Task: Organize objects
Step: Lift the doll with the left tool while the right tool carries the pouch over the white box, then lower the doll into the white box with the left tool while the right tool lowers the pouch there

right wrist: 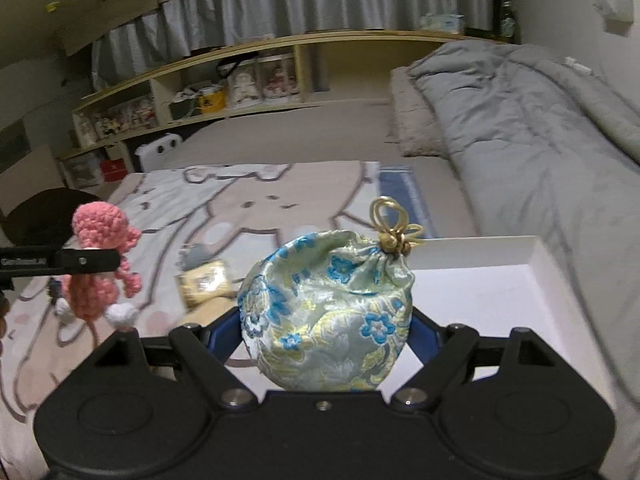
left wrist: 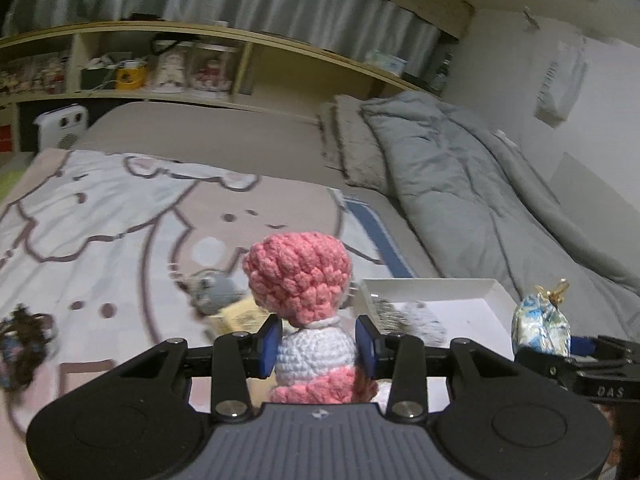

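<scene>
My left gripper [left wrist: 320, 344] is shut on a pink and white crocheted doll [left wrist: 298, 276], its blue pads pressing the doll's white middle. The same doll [right wrist: 102, 264] hangs at the left of the right wrist view, above the bed. My right gripper [right wrist: 326, 332] is shut on a round silk pouch [right wrist: 326, 312] with blue flowers and a gold cord knot; the pouch [left wrist: 540, 322] also shows at the right of the left wrist view. A white open box [left wrist: 460, 300] lies on the bed ahead; in the right wrist view the box [right wrist: 500, 300] sits just behind the pouch.
A cartoon-print blanket [left wrist: 120, 220] covers the bed. On it lie a small grey plush [left wrist: 212, 292], a yellowish packet [right wrist: 204, 282] and a dark tangled item [left wrist: 24, 340]. A grey duvet [left wrist: 480, 200] is heaped on the right. Shelves [left wrist: 160, 68] line the far wall.
</scene>
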Available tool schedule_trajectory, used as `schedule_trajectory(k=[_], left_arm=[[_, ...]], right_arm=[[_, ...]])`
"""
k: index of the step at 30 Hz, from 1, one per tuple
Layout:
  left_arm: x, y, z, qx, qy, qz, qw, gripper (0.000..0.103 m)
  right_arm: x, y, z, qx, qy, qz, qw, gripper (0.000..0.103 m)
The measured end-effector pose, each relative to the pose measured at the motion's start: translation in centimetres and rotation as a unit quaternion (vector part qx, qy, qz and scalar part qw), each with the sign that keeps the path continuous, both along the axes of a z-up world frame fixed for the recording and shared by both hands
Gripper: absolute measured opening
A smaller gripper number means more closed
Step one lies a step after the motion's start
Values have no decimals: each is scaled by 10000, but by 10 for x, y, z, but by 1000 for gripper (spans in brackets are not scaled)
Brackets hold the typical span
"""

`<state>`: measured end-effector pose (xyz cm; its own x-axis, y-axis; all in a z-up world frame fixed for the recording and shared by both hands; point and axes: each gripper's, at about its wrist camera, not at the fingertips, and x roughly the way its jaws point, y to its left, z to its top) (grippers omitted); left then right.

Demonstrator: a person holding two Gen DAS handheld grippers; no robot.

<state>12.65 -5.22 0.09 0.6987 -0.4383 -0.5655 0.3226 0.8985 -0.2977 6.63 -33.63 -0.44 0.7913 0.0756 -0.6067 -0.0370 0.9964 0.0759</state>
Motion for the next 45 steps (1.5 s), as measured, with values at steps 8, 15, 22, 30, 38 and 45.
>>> schedule_trajectory(k=[8,15,22,30,38,45], left_arm=[[12,-71,-2,22,-10,-539,9985,41],[26,-134,-4,-467,-63,-902,9948,32],[48,-191,-21,-667,241,-1061,9918,21],[46,-209,-56,206,539,-1575,9858,24],[28,-209,-75,992,582,-2222,9682,71],[22,-212,-94,1452,875,-2628,9498,75]], right_arm=[[7,-61,-6,-112,59,-150,9998,85],[21,-109,-10,-234,59,-256,9994,85],[35,-141,-26,-267,165,-316,9990,85],[37,-154,-46,-86,336,-221,9992,85],[31,-155,-49,-10,339,-153,9993,85],[29,-153,-49,-8,356,-98,9993,85]])
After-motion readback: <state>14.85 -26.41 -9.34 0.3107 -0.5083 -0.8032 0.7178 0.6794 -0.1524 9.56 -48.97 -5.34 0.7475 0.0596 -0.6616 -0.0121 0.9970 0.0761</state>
